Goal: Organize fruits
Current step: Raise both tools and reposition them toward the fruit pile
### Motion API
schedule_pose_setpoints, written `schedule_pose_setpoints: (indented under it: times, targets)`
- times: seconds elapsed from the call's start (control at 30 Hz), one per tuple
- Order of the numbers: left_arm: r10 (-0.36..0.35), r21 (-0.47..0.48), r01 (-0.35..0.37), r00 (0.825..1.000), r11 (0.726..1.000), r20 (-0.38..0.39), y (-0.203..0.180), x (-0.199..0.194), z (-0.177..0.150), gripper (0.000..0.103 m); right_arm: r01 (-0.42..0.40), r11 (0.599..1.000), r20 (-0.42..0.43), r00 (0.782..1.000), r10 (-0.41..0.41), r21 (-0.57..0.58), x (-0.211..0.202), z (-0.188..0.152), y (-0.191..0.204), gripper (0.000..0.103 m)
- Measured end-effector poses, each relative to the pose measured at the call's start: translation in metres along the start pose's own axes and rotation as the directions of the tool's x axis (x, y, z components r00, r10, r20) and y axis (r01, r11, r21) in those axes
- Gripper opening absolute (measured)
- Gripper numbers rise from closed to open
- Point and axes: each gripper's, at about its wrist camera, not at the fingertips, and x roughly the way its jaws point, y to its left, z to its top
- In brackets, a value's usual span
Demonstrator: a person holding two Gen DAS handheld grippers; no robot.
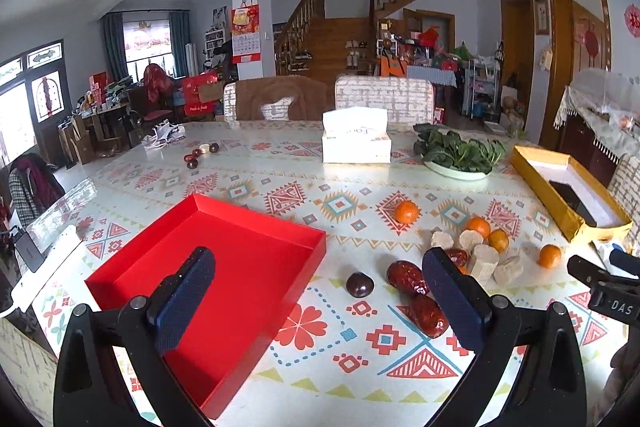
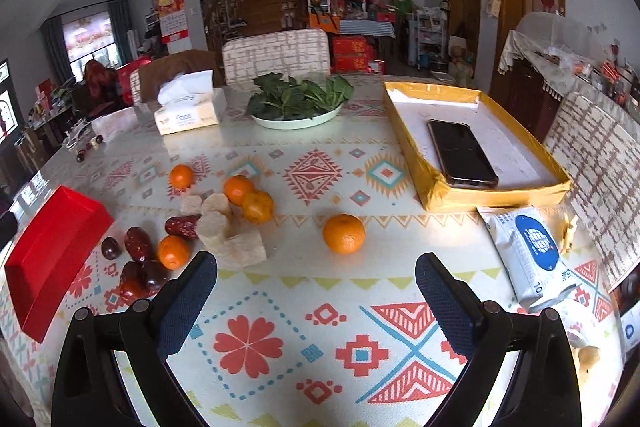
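At lower frame, your left gripper (image 1: 320, 301) and right gripper (image 2: 316, 297) gape wide and empty, fruit unsorted beside the red tray (image 1: 224, 267).

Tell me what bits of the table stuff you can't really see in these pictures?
- Dark red dates, right wrist view: the left fingertip covers part of them, so their count is unclear.
- One orange, left wrist view: almost wholly behind the right finger.
- Small items at the far table edge: too small to identify.
- Wipes packet, left wrist view: mostly hidden by the other gripper.
- Phone, left wrist view: partly hidden by the yellow box wall.
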Motion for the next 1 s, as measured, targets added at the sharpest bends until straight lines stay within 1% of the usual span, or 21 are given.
schedule_pose_setpoints:
  times: [0.13,0.27,0.63,0.77,0.93,1.0]
  targets:
    - [0.009,0.019,-0.009,1.0,1.0,-0.022,-0.006,0.008,-0.003,0.103,-0.033,0.999,-0.006,0.999,0.033,0.002,0.002,0.0,0.0,0.101]
    - [0.019,0.036,-0.018,0.999,0.999,-0.041,-0.012,0.017,-0.005,0.103,-0.046,0.999,-0.007,0.999,0.046,-0.003,0.005,0.0,0.0,0.101]
    - [0.019,0.036,-0.016,0.998,0.999,-0.065,-0.017,0.031,-0.007,0.103,-0.086,0.996,-0.017,0.996,0.086,0.025,0.018,-0.002,-0.004,0.101]
    - [0.018,0.036,-0.015,0.996,0.999,-0.093,-0.02,0.043,-0.009,0.103,-0.099,0.995,-0.021,0.995,0.099,0.03,0.022,-0.002,-0.004,0.101]
    - [0.005,0.049,0.001,0.993,0.999,-0.122,-0.025,0.054,-0.015,0.103,-0.121,0.992,-0.033,0.992,0.122,0.025,0.028,0.0,-0.005,0.101]
    - [-0.015,0.056,0.023,0.99,0.998,-0.141,-0.028,0.058,-0.02,0.103,-0.128,0.992,-0.037,0.991,0.128,0.021,0.031,0.001,-0.005,0.101]
